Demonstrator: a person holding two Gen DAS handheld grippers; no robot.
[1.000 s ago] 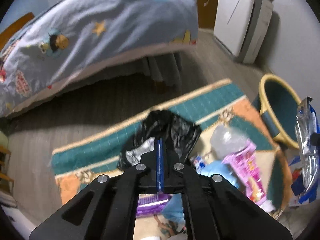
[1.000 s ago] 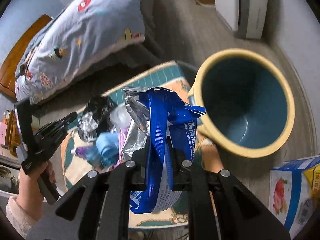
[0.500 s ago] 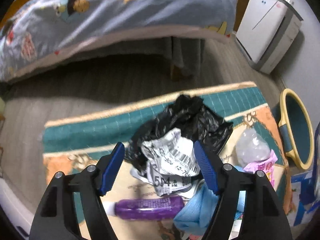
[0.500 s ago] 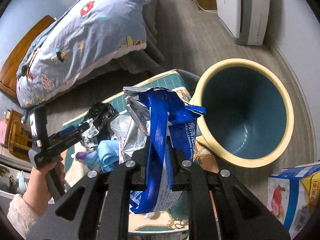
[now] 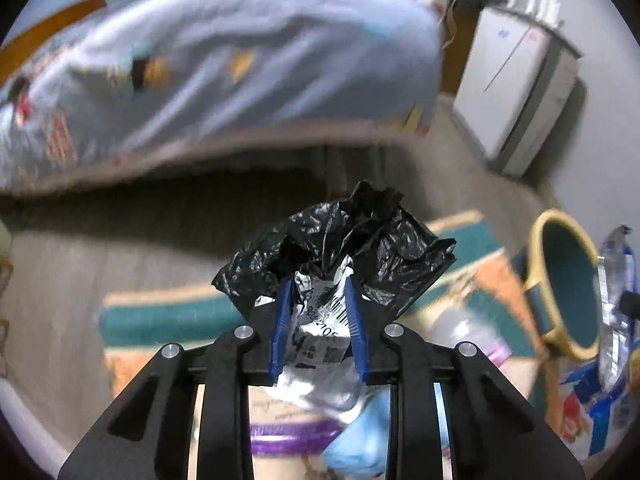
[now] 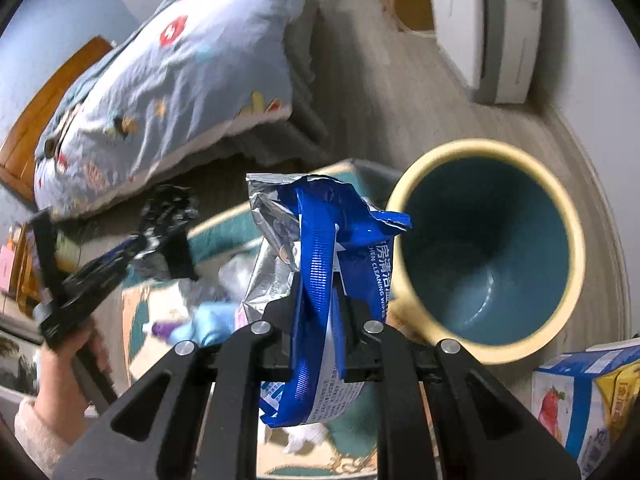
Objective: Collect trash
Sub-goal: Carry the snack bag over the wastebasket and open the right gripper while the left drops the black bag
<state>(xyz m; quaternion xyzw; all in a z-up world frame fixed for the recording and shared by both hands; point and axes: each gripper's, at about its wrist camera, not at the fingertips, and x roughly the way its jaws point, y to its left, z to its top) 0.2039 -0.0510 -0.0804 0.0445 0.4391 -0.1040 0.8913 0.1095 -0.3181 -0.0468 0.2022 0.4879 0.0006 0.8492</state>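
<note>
Left gripper (image 5: pixel 318 312) fingers closed on black bag (image 5: pixel 340 240) wrapped round crumpled paper (image 5: pixel 320 320) bearing barcode and digits, lifted above rug (image 5: pixel 168 316). Right gripper (image 6: pixel 320 308) fingers clamped on blue-silver wrapper (image 6: pixel 320 248), print partly reads "CLEANING WIPES" beside Chinese characters. Wrapper hangs just beside yellow-rimmed bin (image 6: pixel 488 248), near rug's far right corner. Purple tube (image 5: pixel 288 438) and blue glove (image 5: pixel 356 444) lie on rug.
</note>
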